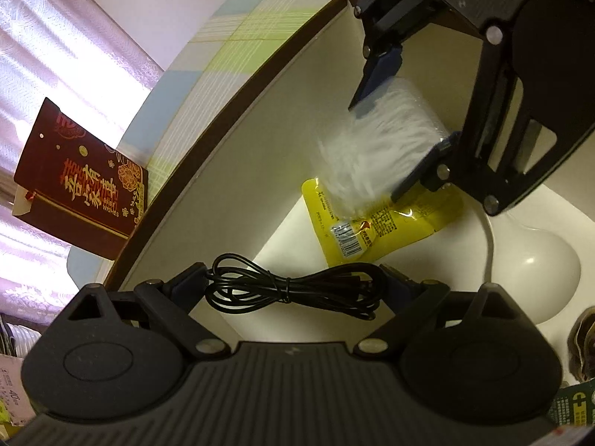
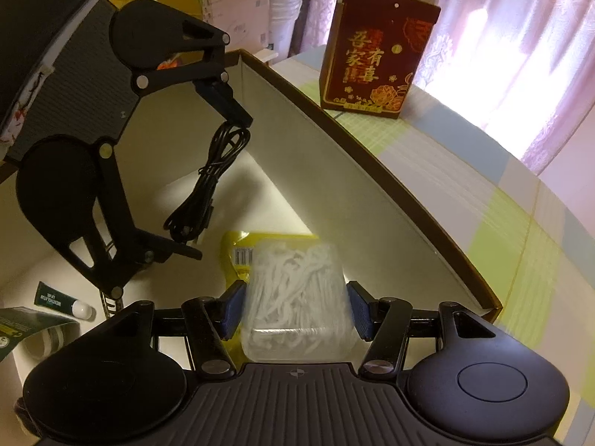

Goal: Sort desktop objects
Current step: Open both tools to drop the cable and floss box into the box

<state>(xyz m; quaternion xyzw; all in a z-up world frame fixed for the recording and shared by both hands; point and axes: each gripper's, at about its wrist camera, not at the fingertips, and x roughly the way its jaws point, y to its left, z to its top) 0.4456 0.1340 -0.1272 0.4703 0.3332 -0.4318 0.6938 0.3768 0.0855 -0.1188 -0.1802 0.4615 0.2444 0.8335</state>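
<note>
Left gripper [image 1: 297, 286]: fingers closed on a coiled black cable [image 1: 293, 288], tied at its middle; the bundle spans the gap between the two fingertips. In the right wrist view the same gripper [image 2: 223, 186] shows from the side, with the cable [image 2: 206, 182] hanging between its upper and lower finger, above the box floor.

Right gripper [image 2: 295, 308]: blue-padded fingers closed on a clear plastic box of white floss picks [image 2: 295, 297], one pad on each side wall. In the left wrist view this gripper [image 1: 390, 148] comes in from the upper right, and the floss-pick box [image 1: 379, 156] is blurred between its pads.

Container: a large open cardboard box [image 2: 372, 171], pale inside with a brown rim; both grippers are inside its walls.

Contents on the box floor: a yellow sachet [image 1: 375, 226] with a barcode label, lying flat, just under the floss-pick box; a white bulb-shaped item [image 1: 550, 271] near the right edge of the left wrist view; a small dark green tube with a white cap [image 2: 61, 301], lying flat to the left in the right wrist view; a green printed pack [image 2: 22, 325] beside it, partly out of frame.

Outside the box: a dark red gift box with gold characters [image 2: 375, 55], upright on a checked tablecloth [image 2: 483, 193], near the box wall. Pink curtains [image 2: 502, 18] behind.
</note>
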